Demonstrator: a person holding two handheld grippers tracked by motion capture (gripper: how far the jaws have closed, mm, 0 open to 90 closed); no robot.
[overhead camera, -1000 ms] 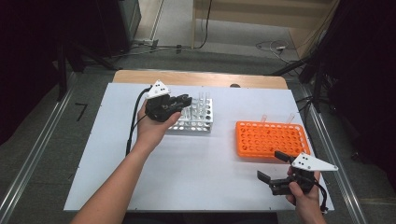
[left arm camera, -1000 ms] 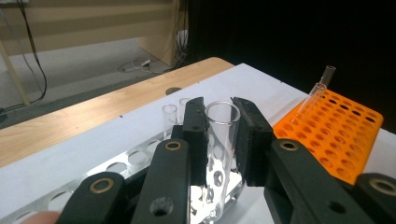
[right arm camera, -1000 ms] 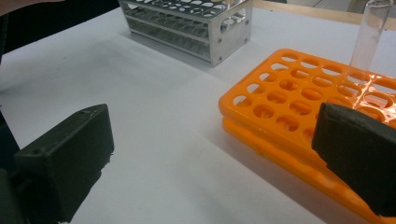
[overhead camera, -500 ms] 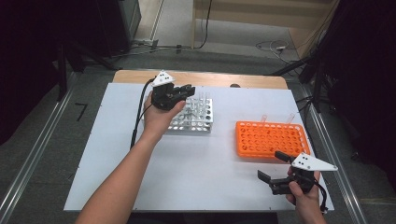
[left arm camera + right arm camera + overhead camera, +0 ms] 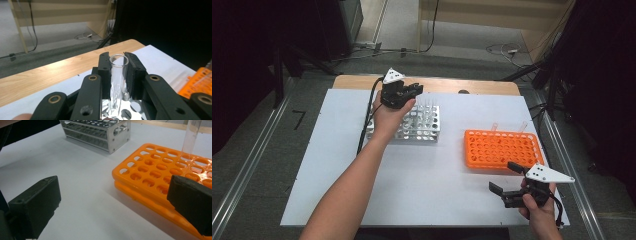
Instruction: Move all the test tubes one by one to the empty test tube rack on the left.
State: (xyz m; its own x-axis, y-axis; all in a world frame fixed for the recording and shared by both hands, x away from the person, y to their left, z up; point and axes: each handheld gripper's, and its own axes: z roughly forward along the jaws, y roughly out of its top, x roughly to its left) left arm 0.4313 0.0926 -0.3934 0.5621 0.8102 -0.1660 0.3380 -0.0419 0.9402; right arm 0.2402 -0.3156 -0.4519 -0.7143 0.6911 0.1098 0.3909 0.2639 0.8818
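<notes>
My left gripper (image 5: pixel 118 58) is shut on a clear glass test tube (image 5: pixel 117 85), which stands upright between its black pads with the open rim at the fingertips. In the high view this gripper (image 5: pixel 411 92) hovers over the far left part of a silver metal tube rack (image 5: pixel 424 131). An orange plastic rack (image 5: pixel 504 149) lies to the right of it. My right gripper (image 5: pixel 506 181) rests near the table's front right edge, just in front of the orange rack (image 5: pixel 160 170). It is open (image 5: pixel 113 205) with nothing between its pads.
A clear tube (image 5: pixel 190 137) stands in a far hole of the orange rack, and tubes stick up along its back row (image 5: pixel 494 127). The white table top (image 5: pixel 432 190) ends at a wooden strip (image 5: pixel 482 86) along the back. A black cable (image 5: pixel 366 120) trails from my left gripper.
My left hand has carried its gripper and the tube toward the far edge of the metal rack and slightly right. The right gripper has stayed in place.
</notes>
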